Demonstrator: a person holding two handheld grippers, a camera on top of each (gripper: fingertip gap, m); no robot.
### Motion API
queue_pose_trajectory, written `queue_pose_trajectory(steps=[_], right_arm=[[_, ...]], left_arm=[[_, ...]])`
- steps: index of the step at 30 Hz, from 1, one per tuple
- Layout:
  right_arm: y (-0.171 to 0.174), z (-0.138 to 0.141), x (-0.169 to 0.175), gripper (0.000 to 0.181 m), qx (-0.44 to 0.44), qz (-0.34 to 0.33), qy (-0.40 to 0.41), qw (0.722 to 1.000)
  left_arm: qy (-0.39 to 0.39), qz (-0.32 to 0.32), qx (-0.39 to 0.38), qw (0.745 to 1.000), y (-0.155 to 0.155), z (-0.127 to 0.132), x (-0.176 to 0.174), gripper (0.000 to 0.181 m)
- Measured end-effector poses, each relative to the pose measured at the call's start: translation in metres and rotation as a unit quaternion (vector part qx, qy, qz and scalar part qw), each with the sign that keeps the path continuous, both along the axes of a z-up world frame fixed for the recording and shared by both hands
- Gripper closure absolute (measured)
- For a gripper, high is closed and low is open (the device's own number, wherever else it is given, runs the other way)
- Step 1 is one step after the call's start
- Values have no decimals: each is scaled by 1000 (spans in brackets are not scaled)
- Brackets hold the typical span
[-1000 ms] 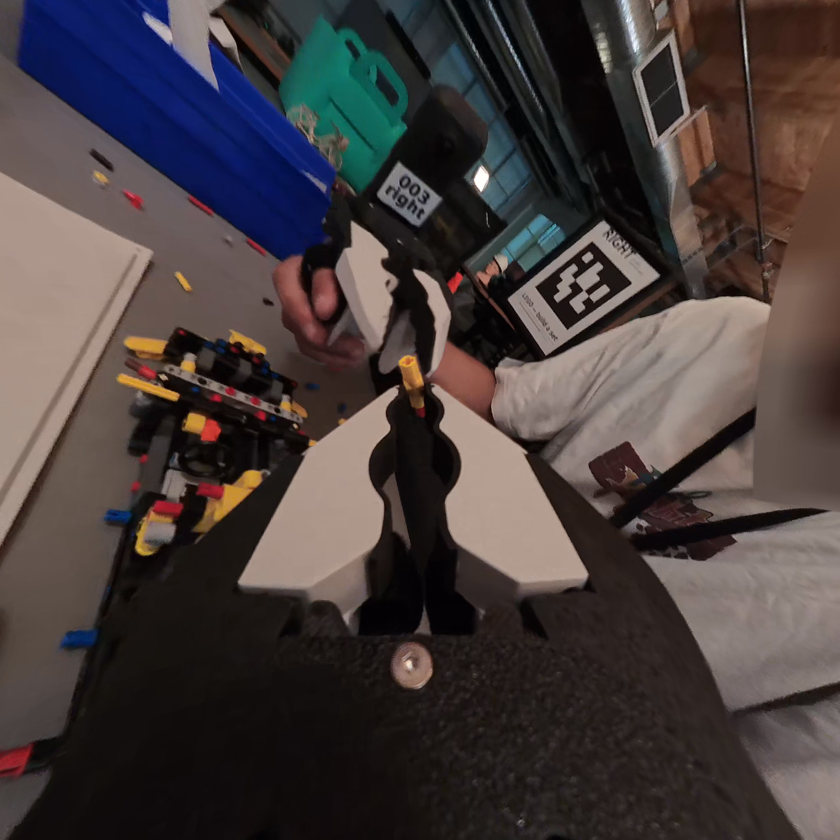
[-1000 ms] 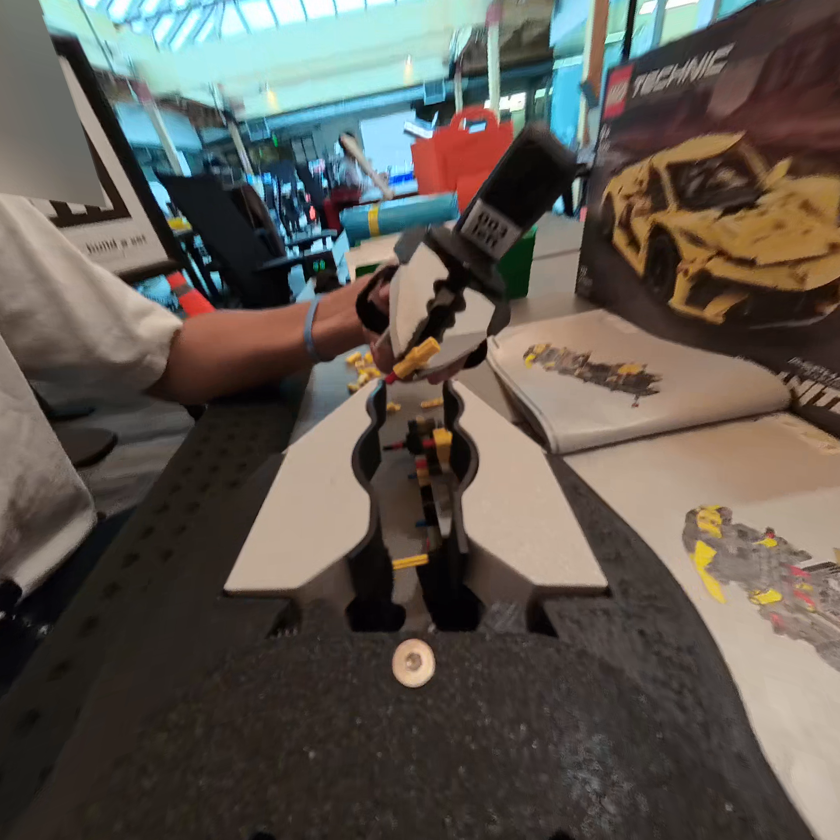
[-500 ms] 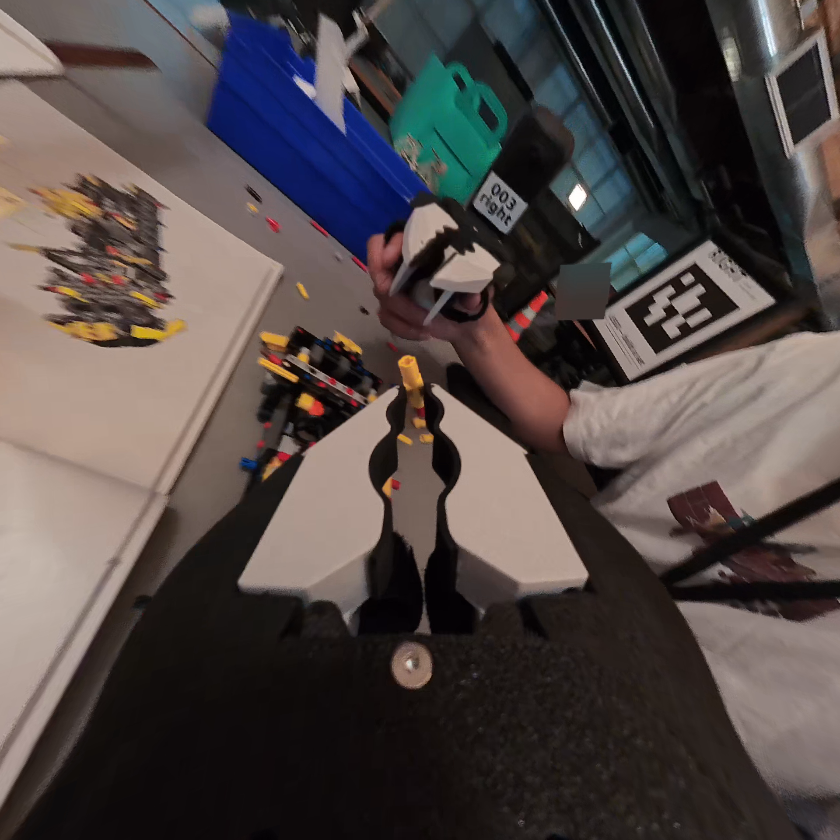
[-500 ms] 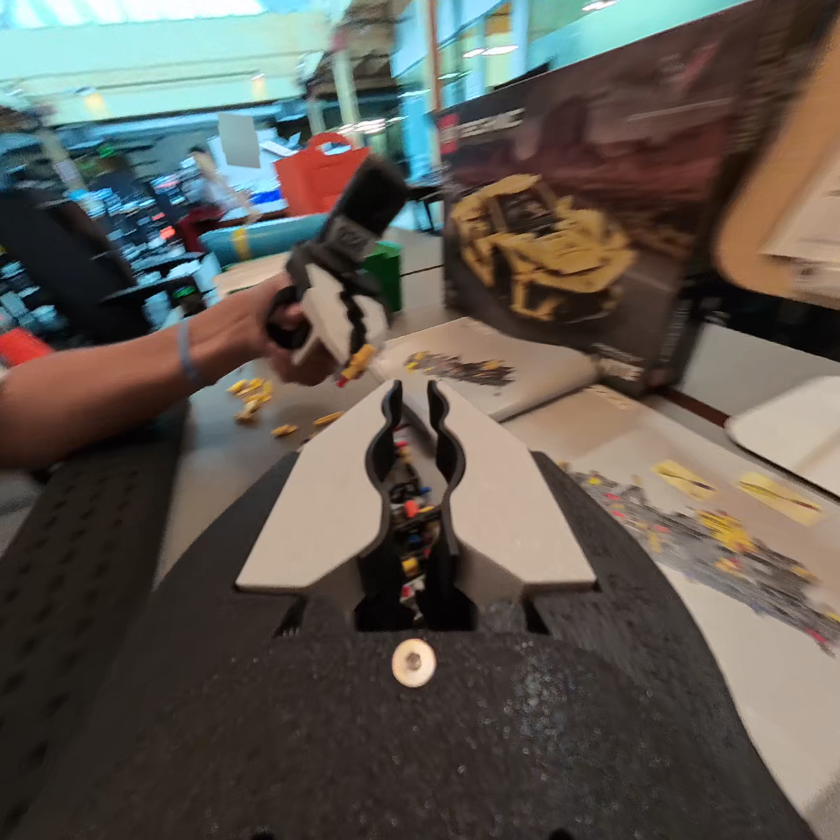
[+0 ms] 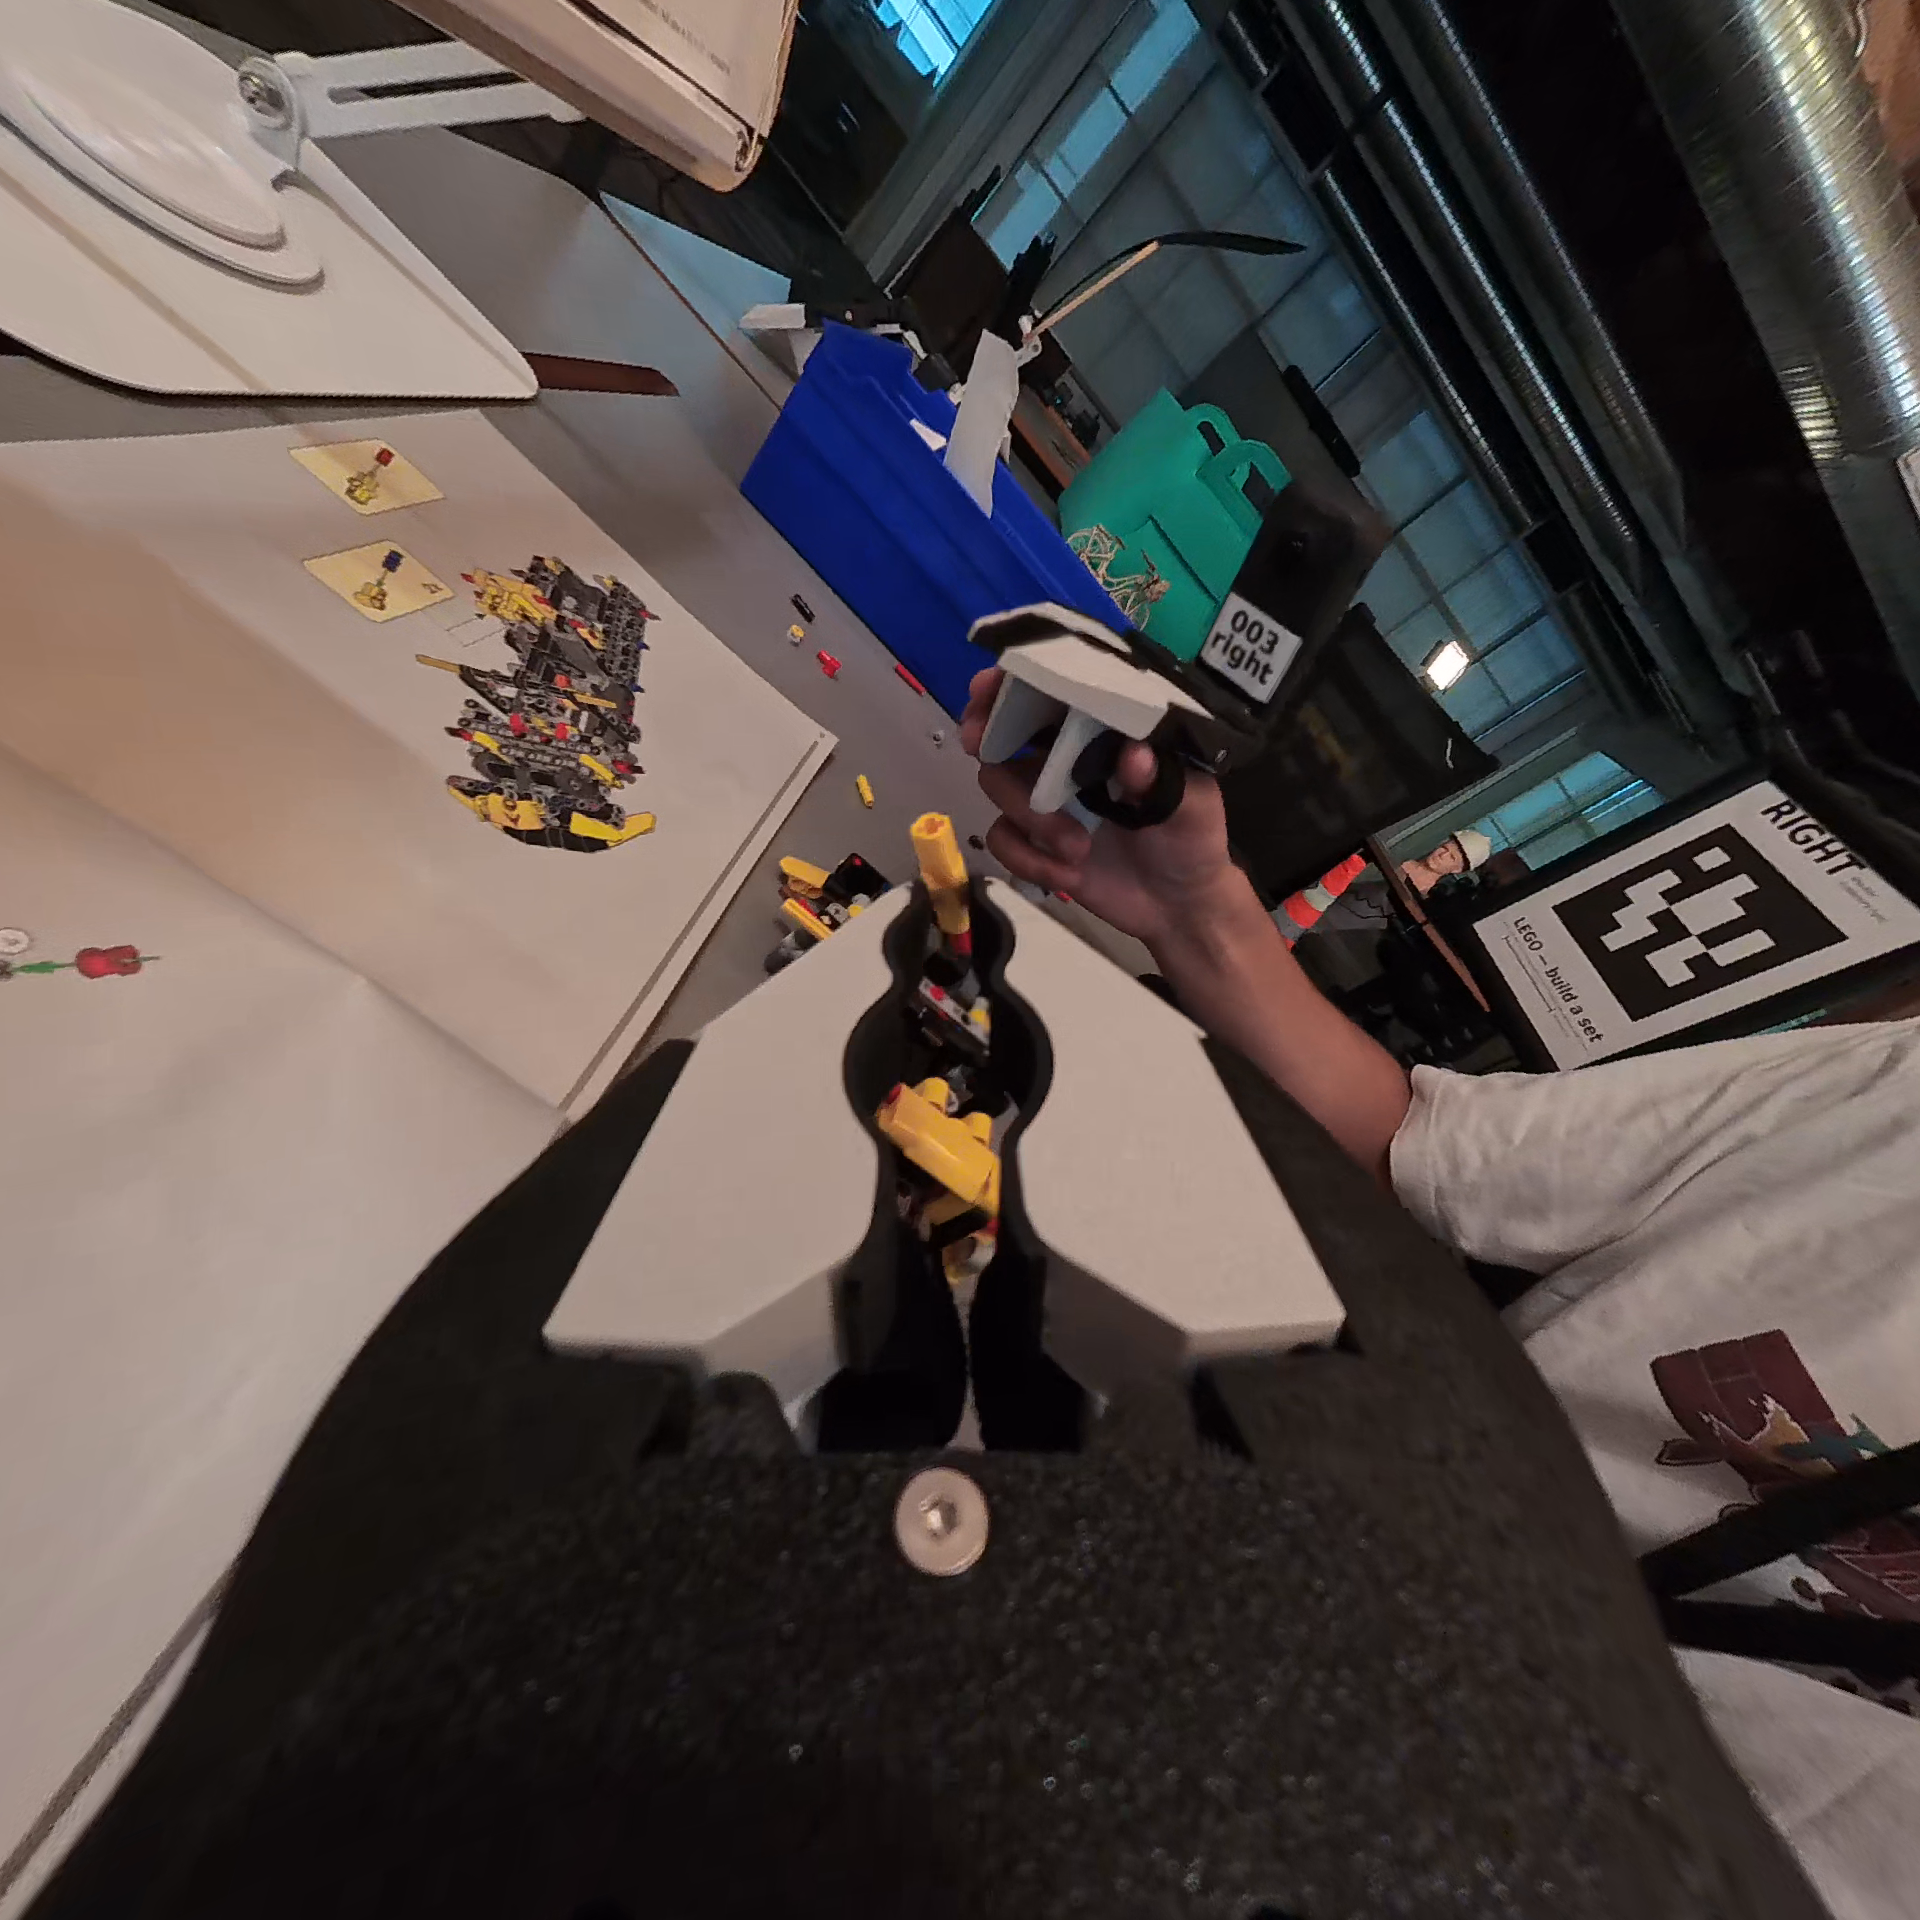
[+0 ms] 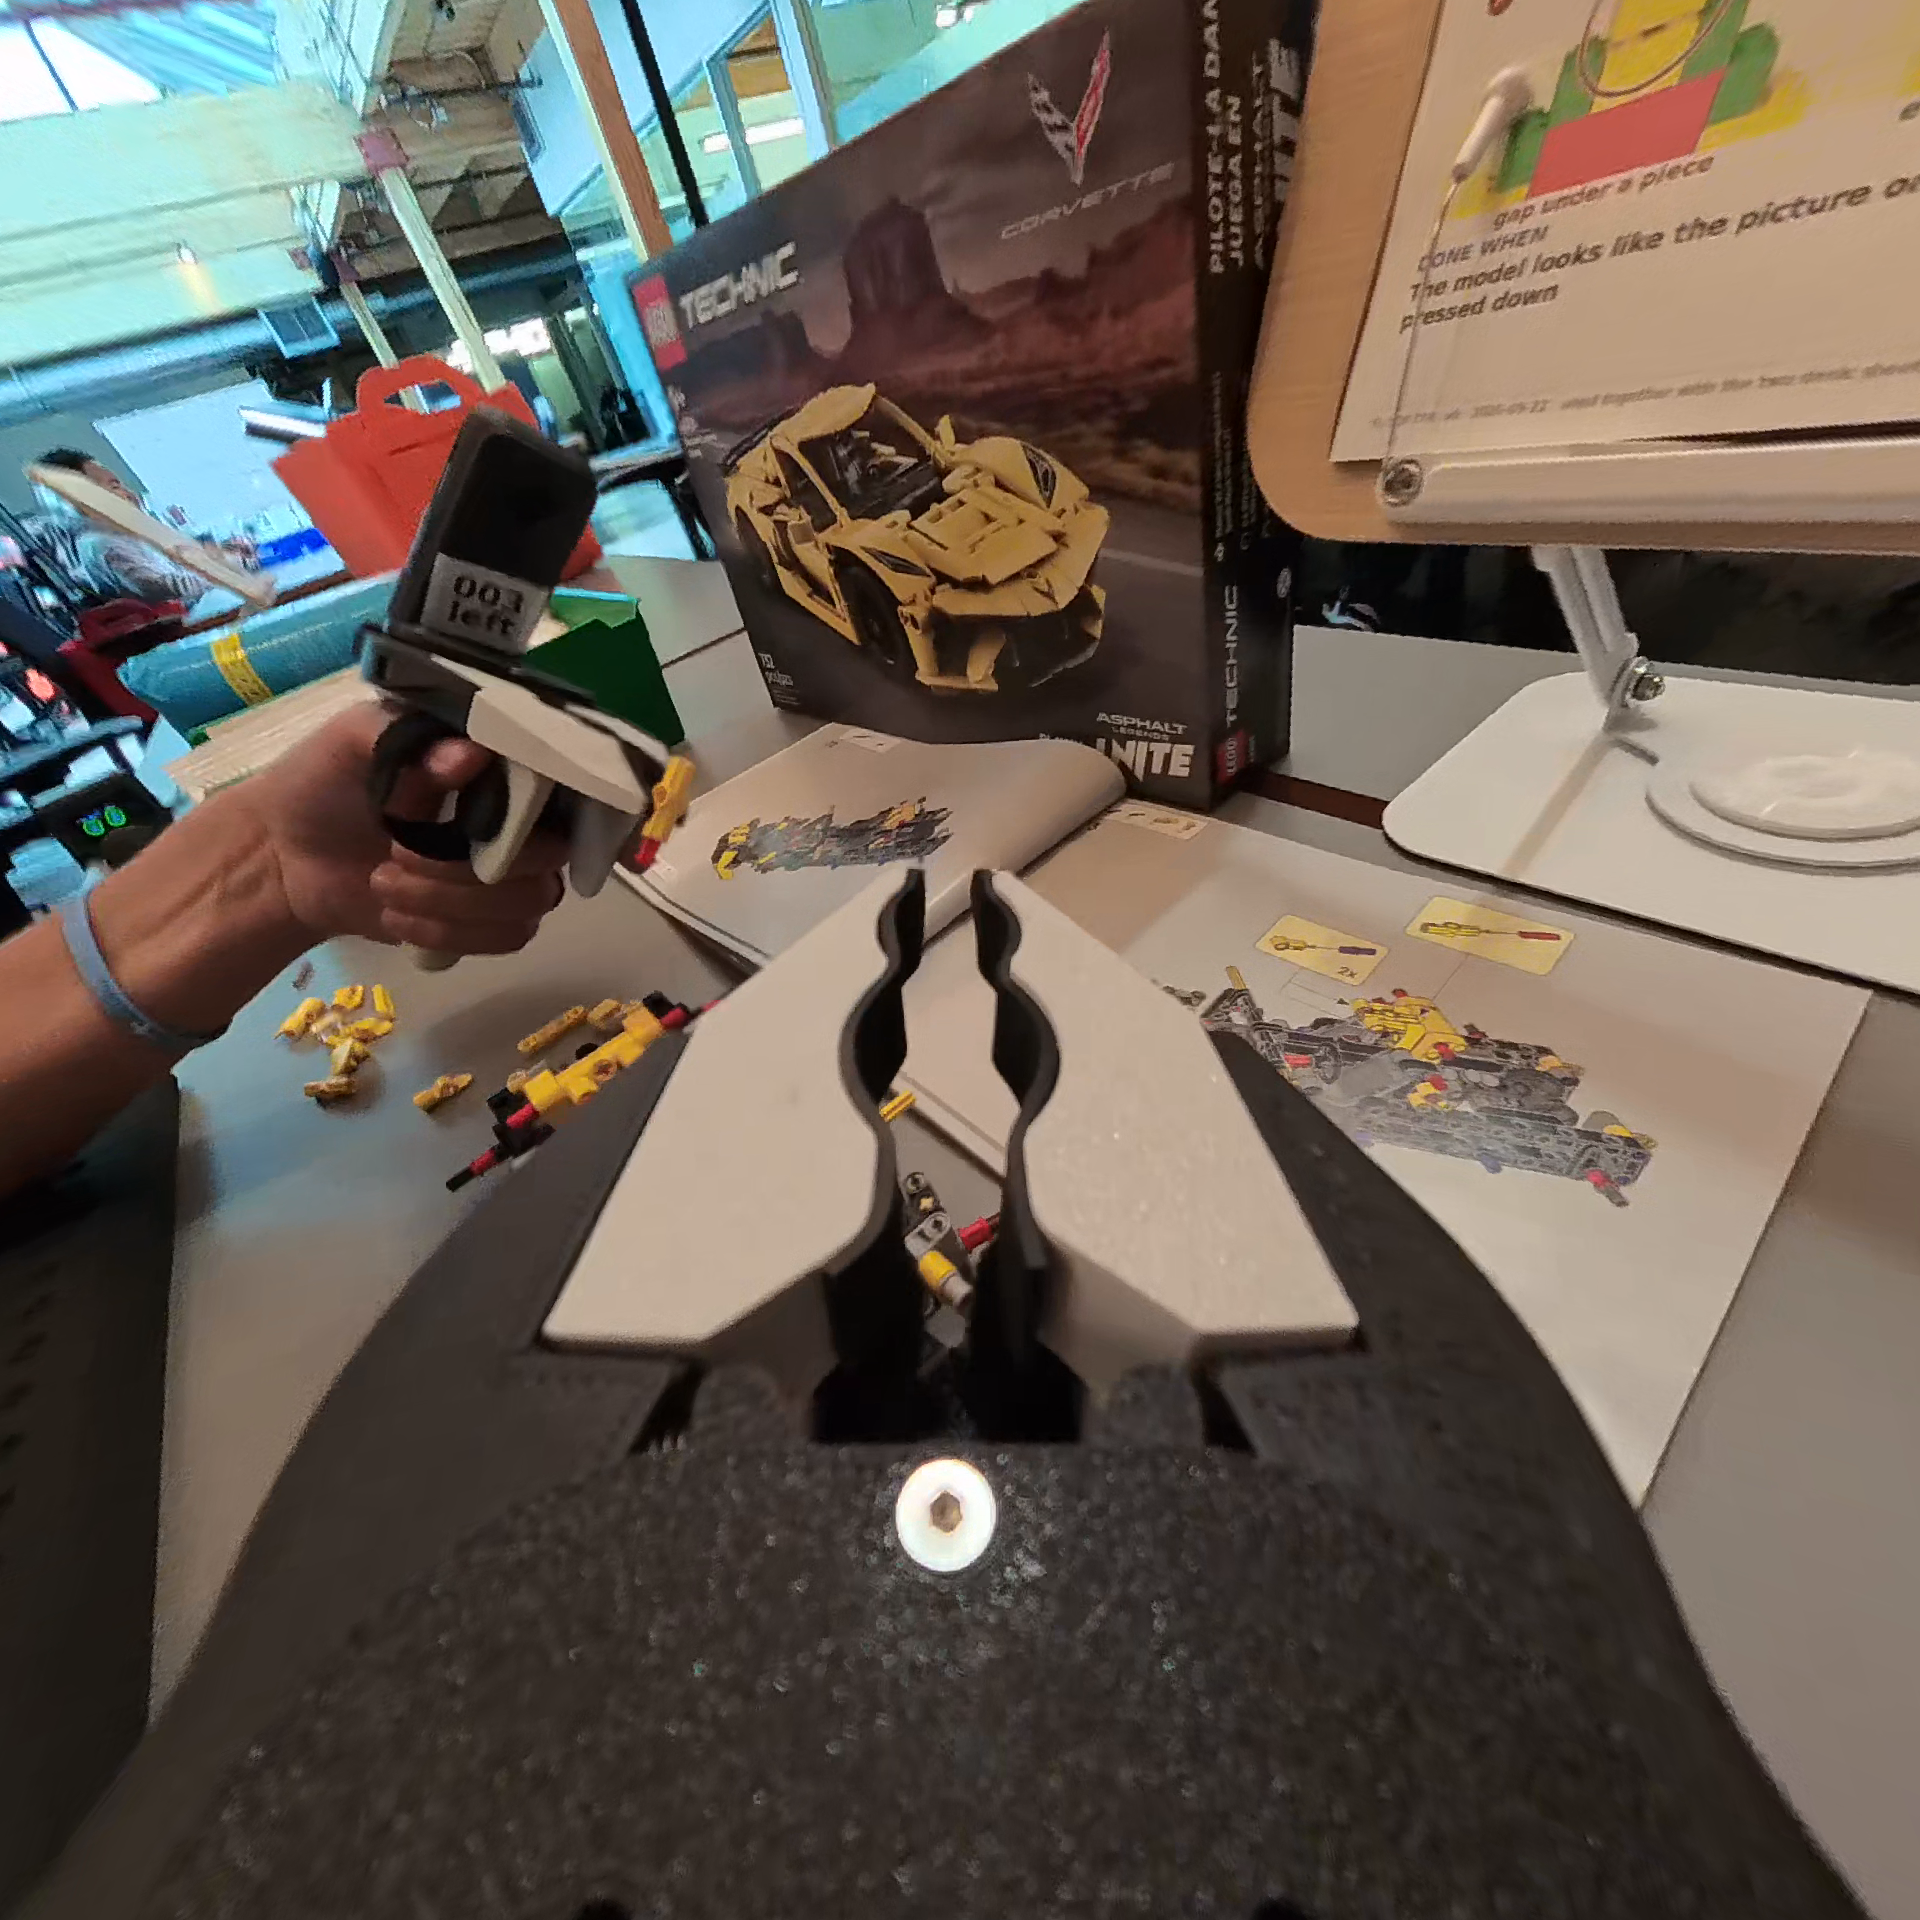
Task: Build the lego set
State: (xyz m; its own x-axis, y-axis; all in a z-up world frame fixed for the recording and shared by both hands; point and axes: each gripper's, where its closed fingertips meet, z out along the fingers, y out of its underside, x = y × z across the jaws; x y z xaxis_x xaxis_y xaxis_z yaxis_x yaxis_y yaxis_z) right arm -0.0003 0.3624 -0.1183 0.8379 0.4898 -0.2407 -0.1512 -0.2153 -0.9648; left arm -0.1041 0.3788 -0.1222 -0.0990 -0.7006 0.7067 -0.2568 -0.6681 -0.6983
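My left gripper [image 5: 945,896] is shut on a small yellow connector with a red axle [image 5: 938,857], held in the air above the table. It also shows in the right wrist view [image 6: 665,805], at the left, with the yellow piece [image 6: 670,790] at its tip. The partly built black and yellow model [image 5: 940,1143] lies under the left gripper, seen through the gap between its fingers. My right gripper [image 6: 948,883] is empty, its jaws a narrow gap apart, above the open instruction booklet [image 6: 1455,1091]. In the left wrist view the right gripper [image 5: 1049,675] is held up beyond the left one.
Loose yellow pieces [image 6: 343,1039] and a yellow and black sub-assembly [image 6: 582,1081] lie on the grey table. The set's box [image 6: 966,468] stands at the back beside a white stand [image 6: 1662,769]. A blue bin [image 5: 894,540] and a green bag [image 5: 1164,520] stand at the table's far side. The left gripper's tips are roughly 11 centimeters from the right gripper's.
Both grippers have swung toward the booklet and moved apart. The right gripper's jaws have narrowed. The left gripper still holds the yellow connector.
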Motion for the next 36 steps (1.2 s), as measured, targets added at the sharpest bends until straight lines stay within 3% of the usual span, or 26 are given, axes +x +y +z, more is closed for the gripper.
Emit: queue_pose_trajectory(steps=[6,10,12,16,21,25,29,36], right_arm=[[-21,-2,-62,157,44,60,-153,985],[-23,-8,-79,157,93,35,-245,964],[-19,-4,-77,158,122,-12,-280,952],[-19,-15,-87,161,133,-20,-339,931],[-41,-45,-133,156,56,106,-341,932],[-45,-46,-143,155,67,93,-410,905],[-46,-58,-143,154,78,79,-482,869],[-36,-35,-122,159,82,29,-432,898]], left_arm=[[-35,-18,-48,998,-12,10,9,174],[-44,-30,-47,997,-23,16,15,174],[-50,-33,-48,997,-26,19,17,174],[-53,-4,-60,997,-12,16,15,174],[-9,91,-64,994,39,-11,-4,174],[-13,123,-74,990,57,-12,-14,174],[-9,123,-51,991,55,-8,-13,174],[18,106,-25,994,43,-20,-2,174]])
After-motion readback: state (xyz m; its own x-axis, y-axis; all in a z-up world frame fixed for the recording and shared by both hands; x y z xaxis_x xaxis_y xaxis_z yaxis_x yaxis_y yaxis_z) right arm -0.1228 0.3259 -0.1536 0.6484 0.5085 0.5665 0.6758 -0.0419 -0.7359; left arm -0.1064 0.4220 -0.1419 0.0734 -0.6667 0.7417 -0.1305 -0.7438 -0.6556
